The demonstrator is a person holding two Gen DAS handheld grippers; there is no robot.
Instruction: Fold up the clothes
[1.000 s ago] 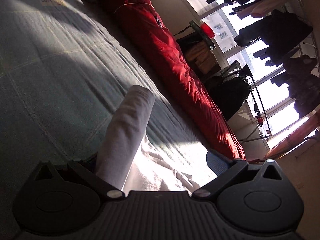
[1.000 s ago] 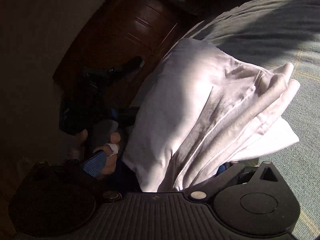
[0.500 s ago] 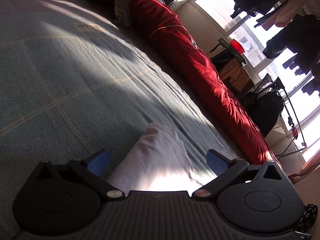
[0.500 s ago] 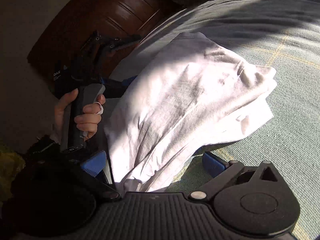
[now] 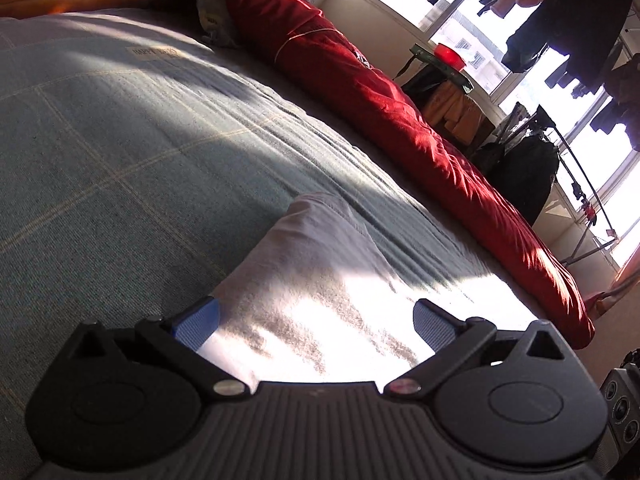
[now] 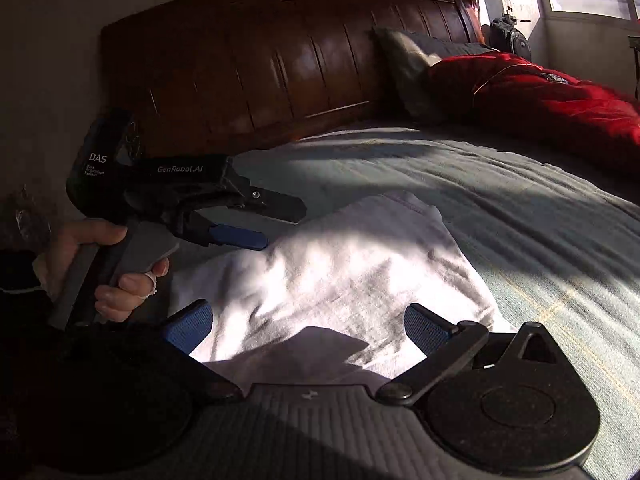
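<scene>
While the white garment (image 6: pixel 344 280) lies folded flat on the green bedspread (image 6: pixel 520 216), below the wooden headboard (image 6: pixel 280 64), both tools hang over it with nothing gripped. The left hand-held gripper (image 5: pixel 314 322) has its jaws spread wide over the garment's near edge. The right hand-held gripper (image 6: pixel 308 326) is likewise spread apart; a red duvet (image 5: pixel 400 120) lies beyond the garment.

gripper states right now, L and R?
Left gripper: open, holding nothing, white garment lying between its fingers.
Right gripper: open, holding nothing, over the same garment.
</scene>
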